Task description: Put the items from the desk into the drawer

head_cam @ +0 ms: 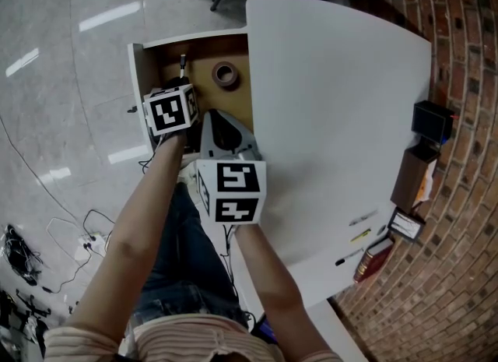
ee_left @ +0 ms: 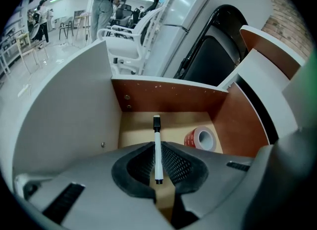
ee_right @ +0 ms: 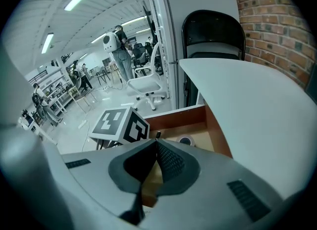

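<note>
Left gripper (ee_left: 158, 144): clamped on the marker (ee_left: 158, 161), tilted down over the open drawer (ee_left: 168, 98).
Marker: white, black cap forward, pinched between the pads above the drawer floor.
Right gripper (ee_right: 154, 147): jaws together, empty, by the desk (head_cam: 334, 119) edge.
Tape (ee_left: 202, 138): in the drawer.

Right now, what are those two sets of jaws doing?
Left gripper: jaws shut on a marker.
Right gripper: jaws shut, empty.
</note>
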### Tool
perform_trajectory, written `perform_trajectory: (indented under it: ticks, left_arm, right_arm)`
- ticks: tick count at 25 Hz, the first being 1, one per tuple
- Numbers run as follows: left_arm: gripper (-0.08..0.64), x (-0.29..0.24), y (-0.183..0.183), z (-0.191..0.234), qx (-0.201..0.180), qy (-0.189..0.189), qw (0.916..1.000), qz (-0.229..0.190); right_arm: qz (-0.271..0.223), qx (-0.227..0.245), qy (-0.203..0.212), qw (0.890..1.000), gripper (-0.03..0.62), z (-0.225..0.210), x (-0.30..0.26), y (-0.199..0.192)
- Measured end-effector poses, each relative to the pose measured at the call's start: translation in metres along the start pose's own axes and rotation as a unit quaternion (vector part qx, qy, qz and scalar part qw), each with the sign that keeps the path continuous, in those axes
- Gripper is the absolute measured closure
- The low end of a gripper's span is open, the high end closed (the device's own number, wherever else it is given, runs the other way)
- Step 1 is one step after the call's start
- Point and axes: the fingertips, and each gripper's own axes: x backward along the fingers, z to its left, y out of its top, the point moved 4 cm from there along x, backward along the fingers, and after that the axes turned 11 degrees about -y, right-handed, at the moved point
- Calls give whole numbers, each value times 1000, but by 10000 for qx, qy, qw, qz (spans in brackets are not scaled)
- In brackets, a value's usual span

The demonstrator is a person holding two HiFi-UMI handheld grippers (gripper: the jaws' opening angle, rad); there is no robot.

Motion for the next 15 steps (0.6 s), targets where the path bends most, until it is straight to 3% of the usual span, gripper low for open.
perform_trajectory:
  ticks: [10,15]
  left_arm:
    - [518,-17,-18,7,288,60,9992,280]
    - [517,-24,-22,7,233,8,9992,323]
  right_arm:
    - [92,-61,66,9999,575,2,-6,-6]
    - [136,-83,73,9998,575,2,-7,-8]
